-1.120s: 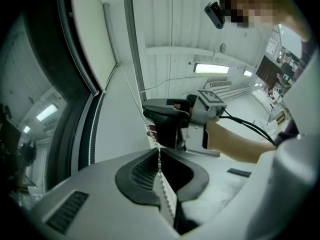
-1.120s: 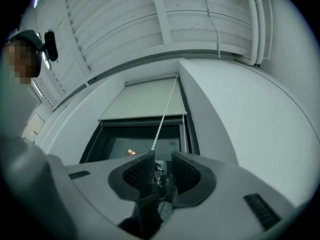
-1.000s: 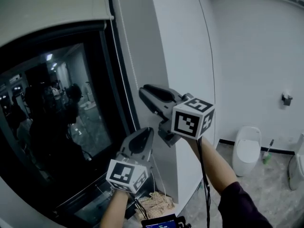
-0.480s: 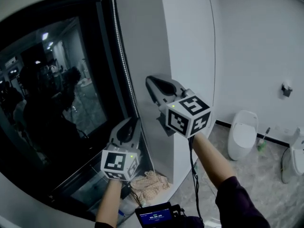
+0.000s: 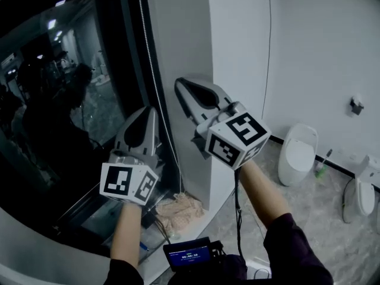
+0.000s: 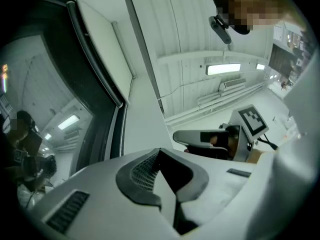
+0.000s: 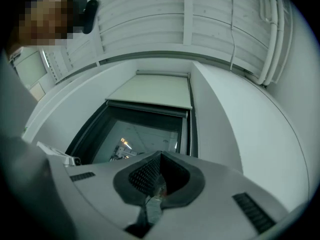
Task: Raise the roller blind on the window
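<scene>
The dark window (image 5: 59,100) fills the left of the head view. A bead chain (image 5: 146,34) hangs down its right frame. My right gripper (image 5: 179,83) points up at the chain, shut, with a thin strand of the chain caught between its pads (image 7: 159,191). My left gripper (image 5: 146,108) stands just below and left of it, beside the chain. Its jaws (image 6: 159,151) are shut and nothing shows between them. The pale roller blind (image 7: 150,91) covers only the top of the window and also shows in the left gripper view (image 6: 100,39). It is out of the head view.
A white wall pillar (image 5: 237,40) stands right of the window. On the floor are a beige bundle (image 5: 178,209), a white toilet (image 5: 297,153) with a brush (image 5: 320,162), and another white fixture (image 5: 362,195). A small screen device (image 5: 190,255) sits at my waist.
The left gripper has risen along the chain, close under the right one. The head view has dropped, and the blind's lower edge has left it.
</scene>
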### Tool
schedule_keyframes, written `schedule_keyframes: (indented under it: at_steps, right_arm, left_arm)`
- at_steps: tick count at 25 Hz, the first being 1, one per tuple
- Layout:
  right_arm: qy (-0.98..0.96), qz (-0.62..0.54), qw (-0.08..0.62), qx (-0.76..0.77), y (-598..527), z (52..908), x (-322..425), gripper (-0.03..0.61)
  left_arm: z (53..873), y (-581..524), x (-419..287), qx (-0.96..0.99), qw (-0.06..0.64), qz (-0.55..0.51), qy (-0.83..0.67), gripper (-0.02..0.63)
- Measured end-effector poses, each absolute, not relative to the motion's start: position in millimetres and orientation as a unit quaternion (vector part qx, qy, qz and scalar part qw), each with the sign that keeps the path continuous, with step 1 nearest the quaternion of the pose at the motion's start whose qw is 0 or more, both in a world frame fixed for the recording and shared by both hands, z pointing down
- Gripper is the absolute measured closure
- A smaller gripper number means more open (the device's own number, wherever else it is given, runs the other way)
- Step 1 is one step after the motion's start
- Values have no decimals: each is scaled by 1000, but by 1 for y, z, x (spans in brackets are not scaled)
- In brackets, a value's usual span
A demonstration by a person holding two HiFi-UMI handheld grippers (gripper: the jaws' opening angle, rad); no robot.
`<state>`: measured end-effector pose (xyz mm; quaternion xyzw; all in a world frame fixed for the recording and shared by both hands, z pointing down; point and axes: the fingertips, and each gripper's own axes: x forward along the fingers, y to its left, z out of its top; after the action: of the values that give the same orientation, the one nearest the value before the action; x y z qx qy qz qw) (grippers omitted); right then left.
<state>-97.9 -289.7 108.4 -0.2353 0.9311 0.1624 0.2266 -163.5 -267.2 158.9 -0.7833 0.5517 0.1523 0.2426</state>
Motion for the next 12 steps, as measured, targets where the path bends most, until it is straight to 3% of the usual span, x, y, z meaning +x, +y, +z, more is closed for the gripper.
schedule_keyframes:
  at_steps: [12]
  right_arm:
    - [924,201,207,-250,-274,118,-101,572]
  left_arm:
    - [127,-259,-152,-783,256,164,542,603]
